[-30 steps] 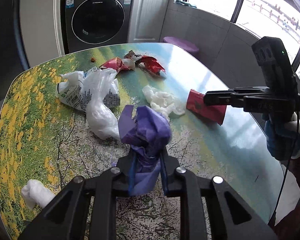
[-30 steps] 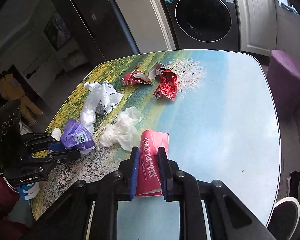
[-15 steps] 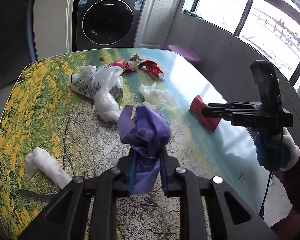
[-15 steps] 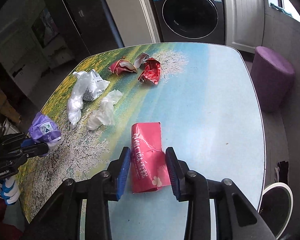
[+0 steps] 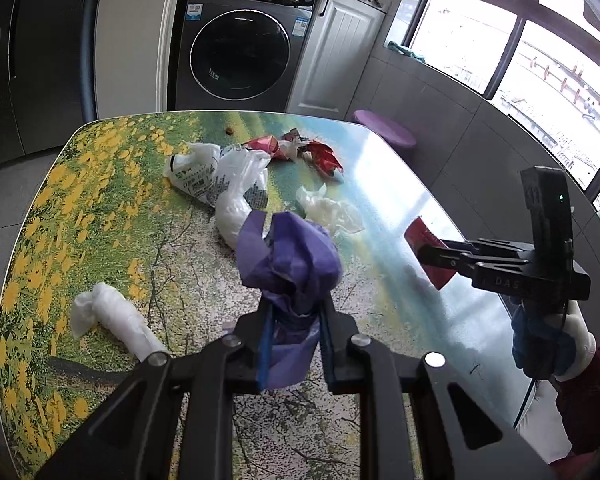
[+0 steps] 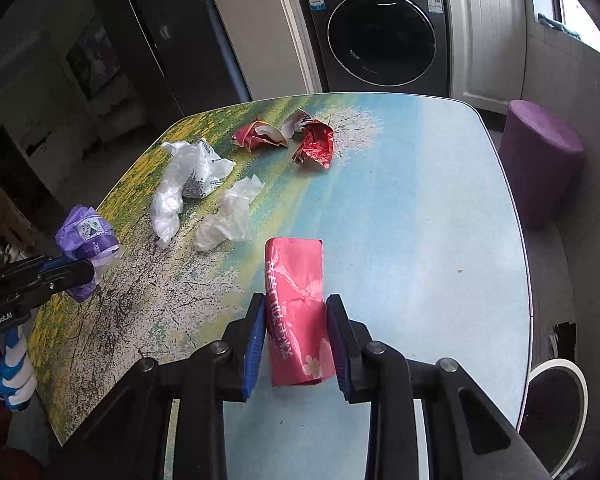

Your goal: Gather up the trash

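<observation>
Trash all over this table (image 6: pixel 440 208), the one with the flower-meadow print. Left gripper (image 5: pixel 294 344) is clamped tight on a crumpled purple bag (image 5: pixel 290 260), holding it up off the tabletop near the left edge. Right gripper (image 6: pixel 298 340) has its blue pads on either side of a pink tissue pack (image 6: pixel 298 312) that lies flat on the blue part of the table; the jaws are spread, with a sliver of gap on both sides, so it's not actually squeezing it. Between the two there's a clear crumpled plastic wad (image 6: pixel 230 216), and just beside that a white printed plastic bag (image 6: pixel 188 176). Farther back toward the washing machine (image 6: pixel 380 32) sit a red foil wrapper (image 6: pixel 314 148) and a torn red-and-white wrapper (image 6: pixel 260 136), close together. A rolled white tissue (image 5: pixel 112 320) lies alone near the left edge. Purple stool (image 6: pixel 540 160) off to the right of the table.
</observation>
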Demonstrator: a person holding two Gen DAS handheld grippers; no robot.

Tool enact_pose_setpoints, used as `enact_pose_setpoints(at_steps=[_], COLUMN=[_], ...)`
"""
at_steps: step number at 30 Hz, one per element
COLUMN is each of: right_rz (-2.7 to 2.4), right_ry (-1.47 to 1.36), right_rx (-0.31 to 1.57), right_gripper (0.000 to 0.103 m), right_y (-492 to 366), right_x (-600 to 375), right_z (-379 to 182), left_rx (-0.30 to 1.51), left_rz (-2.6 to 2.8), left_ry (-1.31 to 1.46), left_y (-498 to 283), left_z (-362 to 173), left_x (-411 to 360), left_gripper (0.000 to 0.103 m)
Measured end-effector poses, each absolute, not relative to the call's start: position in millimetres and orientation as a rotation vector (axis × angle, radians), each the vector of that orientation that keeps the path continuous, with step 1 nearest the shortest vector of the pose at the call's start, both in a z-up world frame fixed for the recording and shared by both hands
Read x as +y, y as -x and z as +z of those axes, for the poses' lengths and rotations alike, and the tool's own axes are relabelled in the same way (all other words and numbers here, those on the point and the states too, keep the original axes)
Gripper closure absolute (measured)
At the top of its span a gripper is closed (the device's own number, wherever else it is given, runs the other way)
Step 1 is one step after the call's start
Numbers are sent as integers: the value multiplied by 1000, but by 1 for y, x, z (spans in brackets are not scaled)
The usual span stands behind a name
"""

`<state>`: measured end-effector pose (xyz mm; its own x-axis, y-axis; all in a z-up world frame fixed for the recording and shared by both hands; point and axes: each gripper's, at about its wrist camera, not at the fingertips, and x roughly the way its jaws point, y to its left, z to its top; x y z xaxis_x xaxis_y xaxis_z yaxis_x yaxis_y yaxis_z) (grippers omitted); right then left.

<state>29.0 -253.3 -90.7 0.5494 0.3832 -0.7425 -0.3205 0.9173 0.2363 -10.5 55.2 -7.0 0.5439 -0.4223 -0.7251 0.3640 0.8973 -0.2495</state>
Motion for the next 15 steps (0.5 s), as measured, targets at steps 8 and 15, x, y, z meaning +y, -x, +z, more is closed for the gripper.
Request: enact_pose_setpoints(at_steps=[8,15], right_rz=[374,259], right_ry=[-125,-153], right_rx=[817,769], right_gripper=[75,75], right_y=[15,51], right_x=[-279,-315], right_z=[-65,-58], left_rx=[841,835], left_rz=[-500,-590], left_ry=[70,54], left_y=[23,30], left_z=[18,38], left_x=[32,-18], left_gripper=[85,85])
